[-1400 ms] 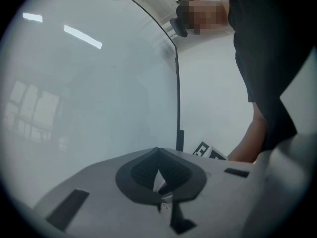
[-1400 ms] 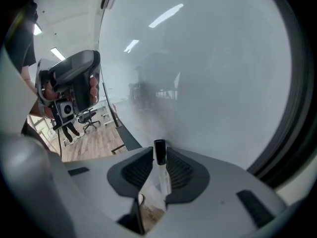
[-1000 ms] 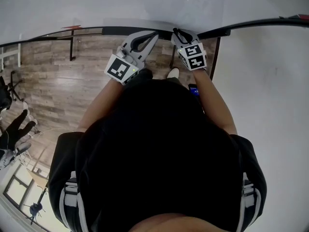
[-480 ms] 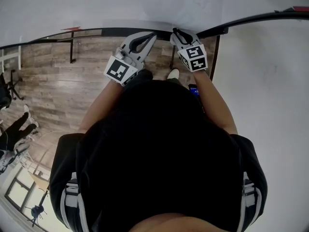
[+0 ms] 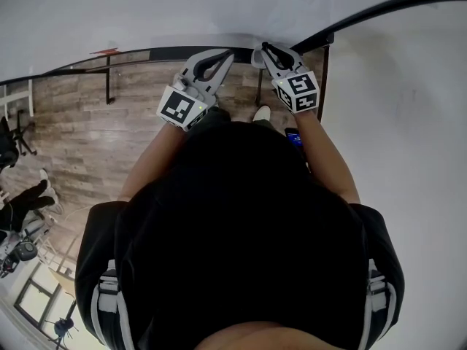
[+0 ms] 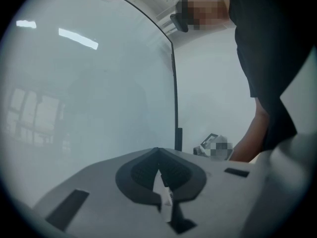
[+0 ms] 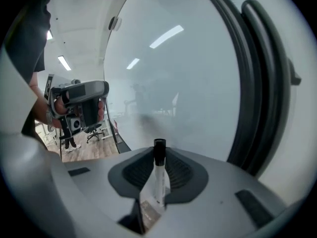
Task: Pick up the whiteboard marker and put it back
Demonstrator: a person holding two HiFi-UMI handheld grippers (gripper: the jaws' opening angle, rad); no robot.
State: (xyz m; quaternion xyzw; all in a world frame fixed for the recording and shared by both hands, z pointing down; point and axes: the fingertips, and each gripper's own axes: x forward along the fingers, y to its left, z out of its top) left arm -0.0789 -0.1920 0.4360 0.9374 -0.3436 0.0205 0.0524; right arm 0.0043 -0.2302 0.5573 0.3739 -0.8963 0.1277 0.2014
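— Grippers, how many?
— Two, side by side at upper centre of the head view, tips close together and near the dark frame [image 5: 160, 49] of one whiteboard [image 5: 219, 9].
— Right gripper [image 7: 158, 157]?
— Clamped on one whiteboard marker [image 7: 158, 180]. White barrel pinched between the two pads, black cap poking out past the tips toward the board's pale surface. Hard to tell whether cap and board touch.
— Left gripper [image 6: 158, 155]?
— Pressed together at the tips, nothing pinched. Pointed at the same board, with the dark frame running upright through the centre of that view. Also seen at left centre of the right gripper view, about level with the marker's cap.
— Markers in all?
— Just the one, in the right gripper, held in the air before the board at lower centre of that gripper's view.
— Anything else worth counting?
— One wood-plank floor [image 5: 80, 137] at left of the head view, below the frame. One dark shirt [image 5: 233, 254] filling the lower half, with two forearms reaching up from it, one to each gripper.
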